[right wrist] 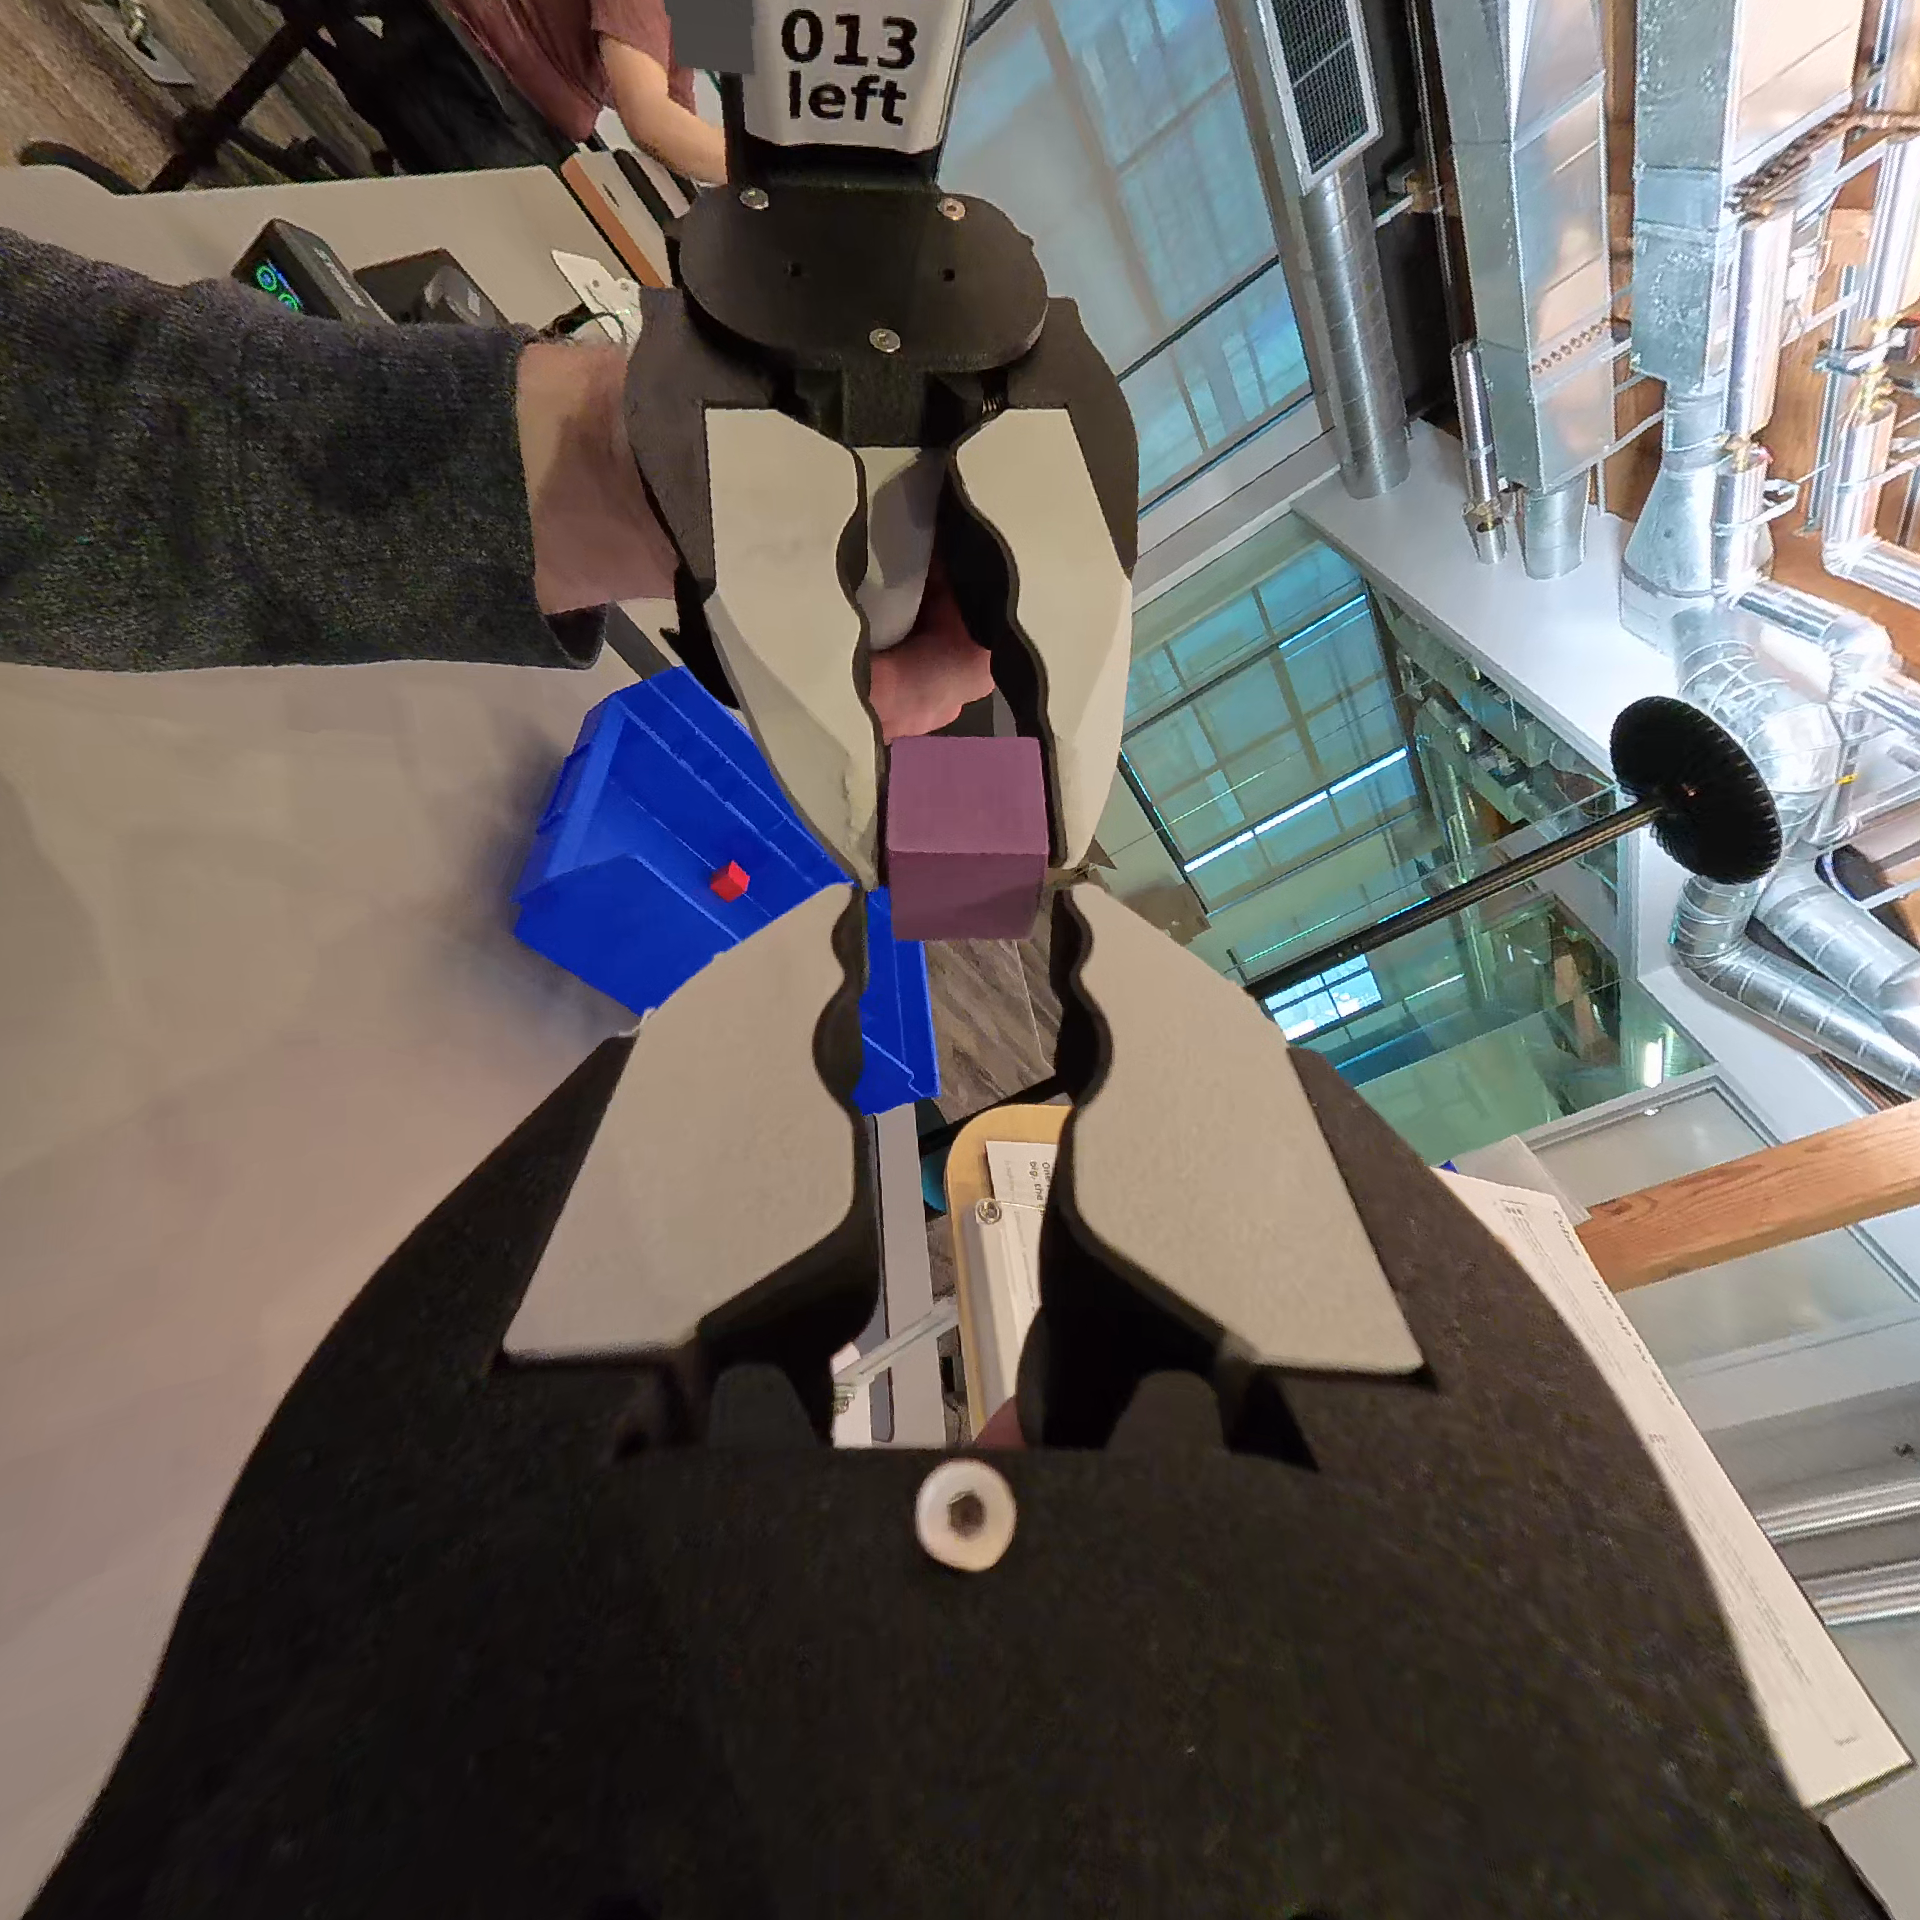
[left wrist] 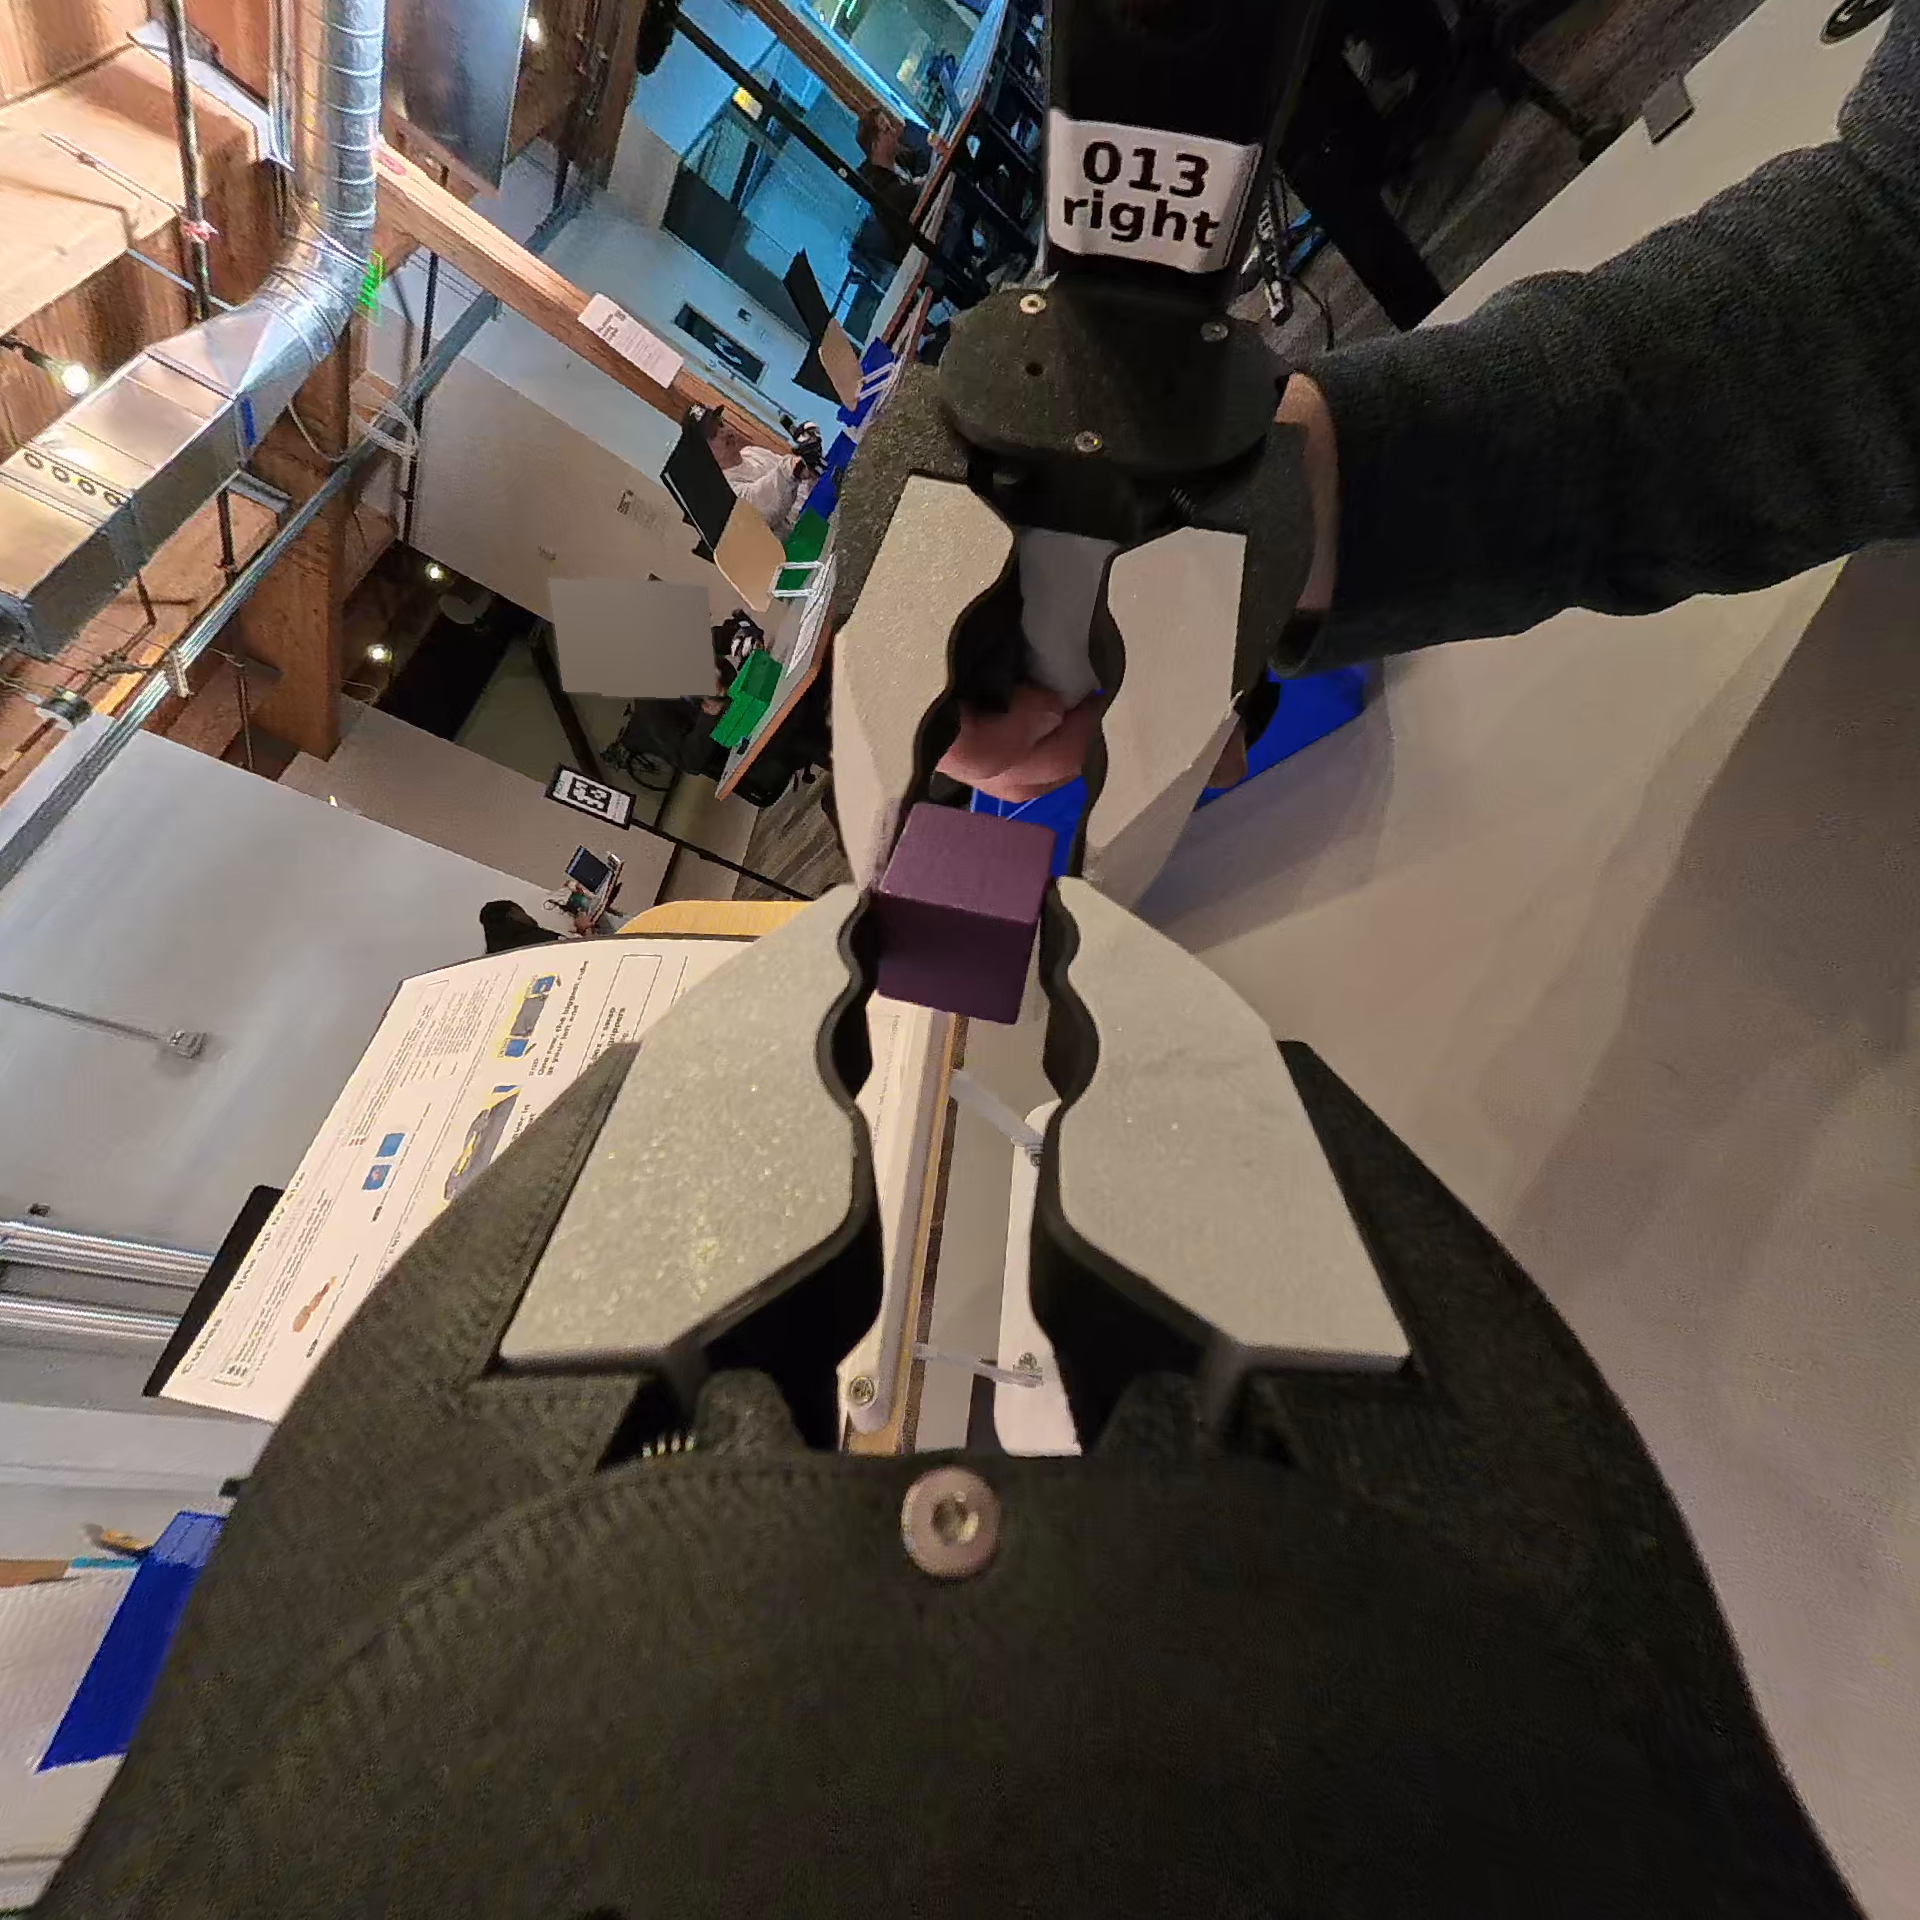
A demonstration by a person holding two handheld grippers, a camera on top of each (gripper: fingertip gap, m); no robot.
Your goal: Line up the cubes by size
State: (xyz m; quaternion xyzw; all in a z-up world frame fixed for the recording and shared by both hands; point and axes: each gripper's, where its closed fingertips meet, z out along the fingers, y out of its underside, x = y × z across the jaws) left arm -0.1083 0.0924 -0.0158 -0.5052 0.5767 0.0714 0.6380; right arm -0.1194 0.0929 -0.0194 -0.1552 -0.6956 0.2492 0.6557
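A purple cube hangs in the air between my two grippers, which face each other tip to tip. My left gripper is shut on it, both pads pressed against its sides; the right wrist view shows this grasp from the far side. My right gripper stands around the near end of the cube. Its fingers are open, with a slit of blue showing between one tip and the cube. A small red cube lies in a blue bin.
The blue bin stands on a grey table. A printed instruction sheet on a board stands off to the side. A person's sleeved arms hold the grippers. Beyond the table are ducts, windows and other work tables. Left and right tips are no more than a few centimetres apart.
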